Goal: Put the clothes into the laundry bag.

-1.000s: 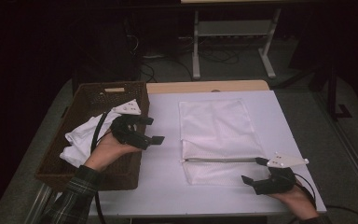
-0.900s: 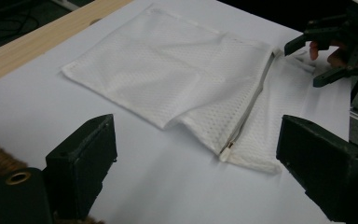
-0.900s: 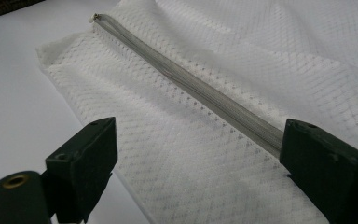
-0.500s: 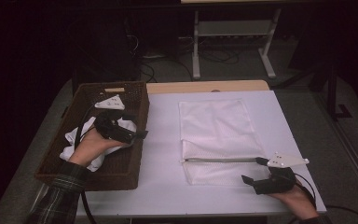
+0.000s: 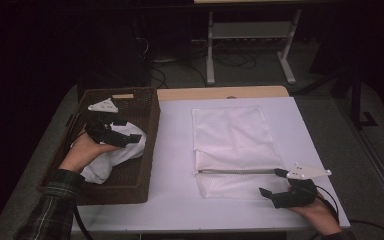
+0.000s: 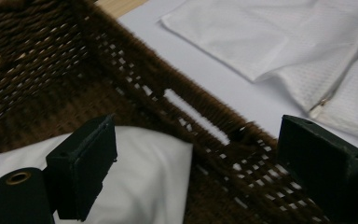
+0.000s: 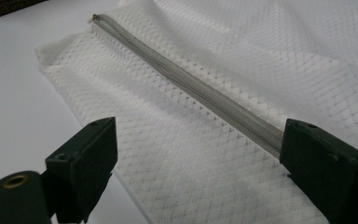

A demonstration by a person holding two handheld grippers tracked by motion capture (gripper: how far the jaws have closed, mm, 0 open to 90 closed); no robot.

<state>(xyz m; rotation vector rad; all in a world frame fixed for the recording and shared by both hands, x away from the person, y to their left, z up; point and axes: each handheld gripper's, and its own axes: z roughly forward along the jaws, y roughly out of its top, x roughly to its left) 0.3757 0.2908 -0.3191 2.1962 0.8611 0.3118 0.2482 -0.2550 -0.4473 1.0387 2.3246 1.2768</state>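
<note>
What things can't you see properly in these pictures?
- White cloth in the basket: in the high view, the left gripper and hand cover part of it.
- Mesh bag: the right gripper view's edges cut it off.
- Inside the bag: the fabric hides any contents.
- Zip pull: too small in the left gripper view.

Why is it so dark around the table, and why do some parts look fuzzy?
In the high view, light falls on the white table while the room behind stays almost black. In the left gripper view, the basket looks a bit soft and the close fingers blurry. In the right gripper view, the mesh bag near the zipper is sharp and its far part fades soft.
</note>
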